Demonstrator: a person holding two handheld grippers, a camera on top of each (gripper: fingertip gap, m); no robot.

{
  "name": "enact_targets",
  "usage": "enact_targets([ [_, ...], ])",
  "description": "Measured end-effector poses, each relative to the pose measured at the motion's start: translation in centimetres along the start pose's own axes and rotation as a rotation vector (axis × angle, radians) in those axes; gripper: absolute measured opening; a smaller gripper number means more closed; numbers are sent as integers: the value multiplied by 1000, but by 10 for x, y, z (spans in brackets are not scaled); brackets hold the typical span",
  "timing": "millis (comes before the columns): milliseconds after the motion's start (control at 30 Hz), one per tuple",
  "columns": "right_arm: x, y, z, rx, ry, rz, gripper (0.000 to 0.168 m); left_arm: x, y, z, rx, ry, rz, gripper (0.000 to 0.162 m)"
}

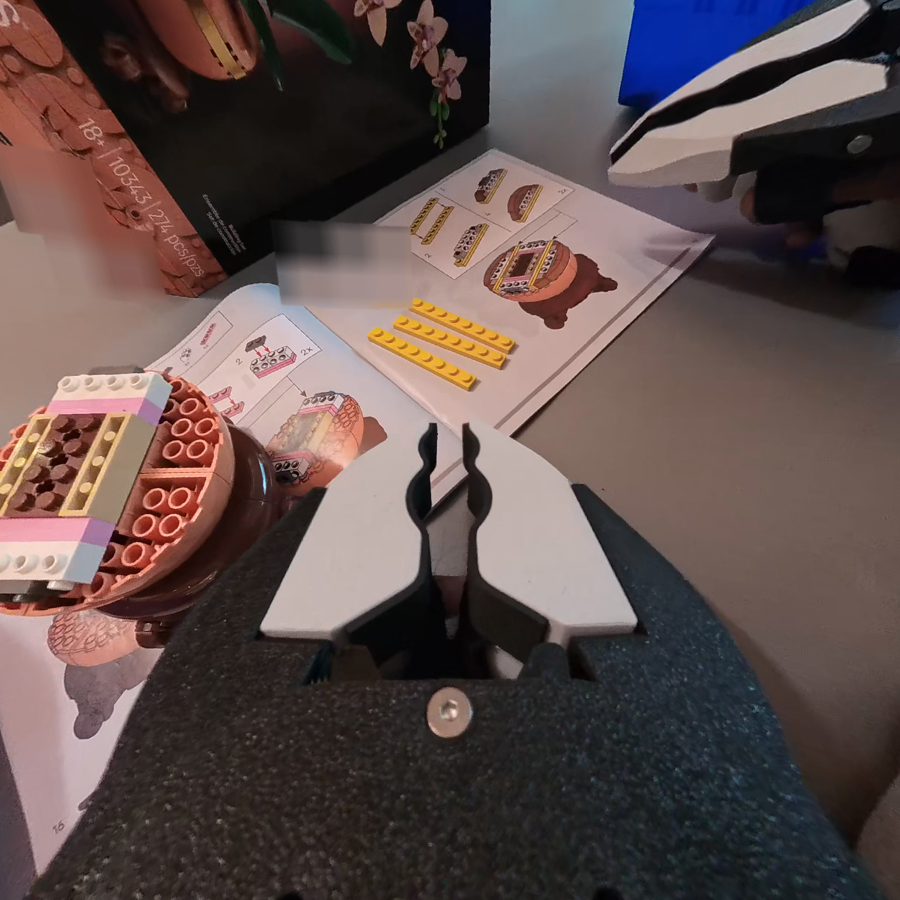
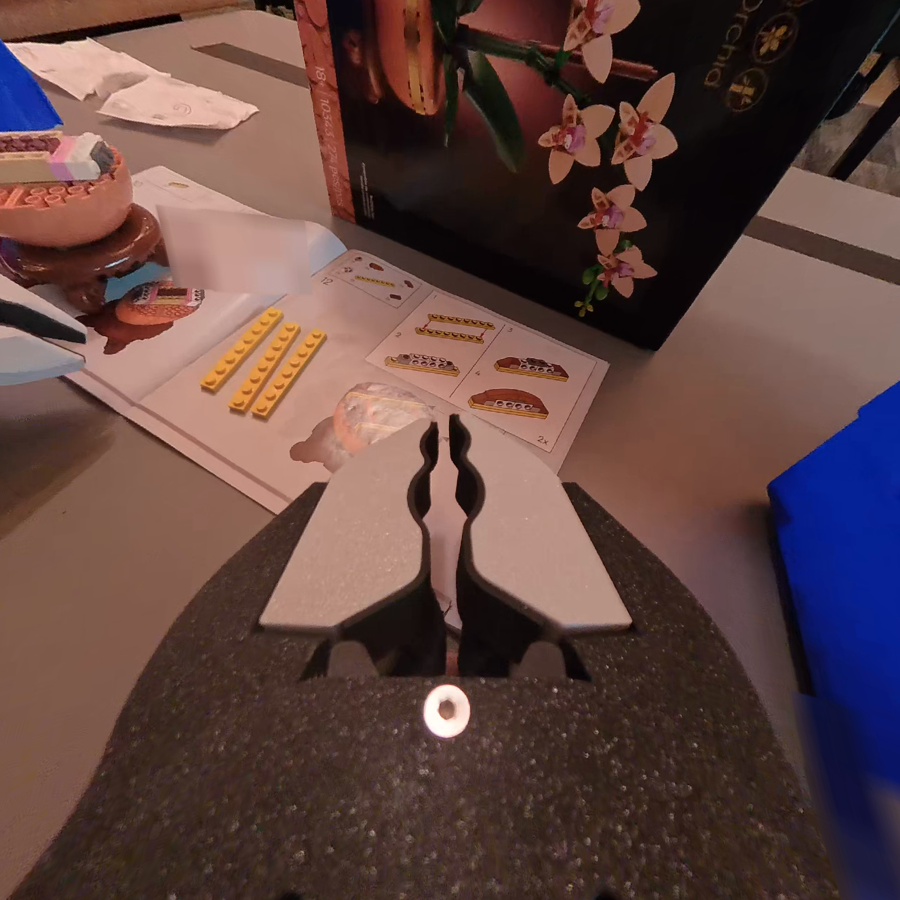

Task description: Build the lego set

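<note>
A partly built pot model point(image 1: 121, 487) of salmon, brown, tan, pink and white bricks stands on a dark brown base at the left, on the open instruction booklet point(image 1: 609, 302). Three long yellow plates point(image 1: 438, 341) lie side by side on the booklet's right page. My left gripper point(image 1: 449, 431) is empty with its jaws nearly together, to the right of the model and short of the plates. My right gripper point(image 2: 443, 423) is also empty and nearly closed, over the booklet point(image 2: 487, 365), to the right of the plates point(image 2: 263, 363). The model point(image 2: 63, 204) shows at far left.
The black set box point(image 1: 292, 121) point(image 2: 535, 146) stands upright behind the booklet. A blue object point(image 2: 837, 560) sits at the right. Torn white paper bags point(image 2: 175, 104) lie at the far left. The right gripper point(image 1: 616, 163) shows top right; the left gripper point(image 2: 48, 336) shows at left. Some 15 centimeters of space lies between my two pairs of fingers.
</note>
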State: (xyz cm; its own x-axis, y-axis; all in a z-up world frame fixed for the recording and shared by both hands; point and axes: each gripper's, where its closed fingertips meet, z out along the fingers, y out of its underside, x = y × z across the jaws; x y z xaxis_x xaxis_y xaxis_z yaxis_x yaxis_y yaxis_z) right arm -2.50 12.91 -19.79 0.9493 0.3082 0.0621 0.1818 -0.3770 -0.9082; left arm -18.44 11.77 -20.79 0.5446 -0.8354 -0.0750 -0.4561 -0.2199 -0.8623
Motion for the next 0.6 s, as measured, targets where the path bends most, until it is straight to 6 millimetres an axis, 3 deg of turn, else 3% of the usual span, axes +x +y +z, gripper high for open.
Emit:
enact_targets([
  [367,18,0,-2,24,-17,217,5,3,11,9,-97,60,-40,9],
  [600,11,-1,-1,21,-22,140,6,4,1,1,-15,138,-115,10],
])
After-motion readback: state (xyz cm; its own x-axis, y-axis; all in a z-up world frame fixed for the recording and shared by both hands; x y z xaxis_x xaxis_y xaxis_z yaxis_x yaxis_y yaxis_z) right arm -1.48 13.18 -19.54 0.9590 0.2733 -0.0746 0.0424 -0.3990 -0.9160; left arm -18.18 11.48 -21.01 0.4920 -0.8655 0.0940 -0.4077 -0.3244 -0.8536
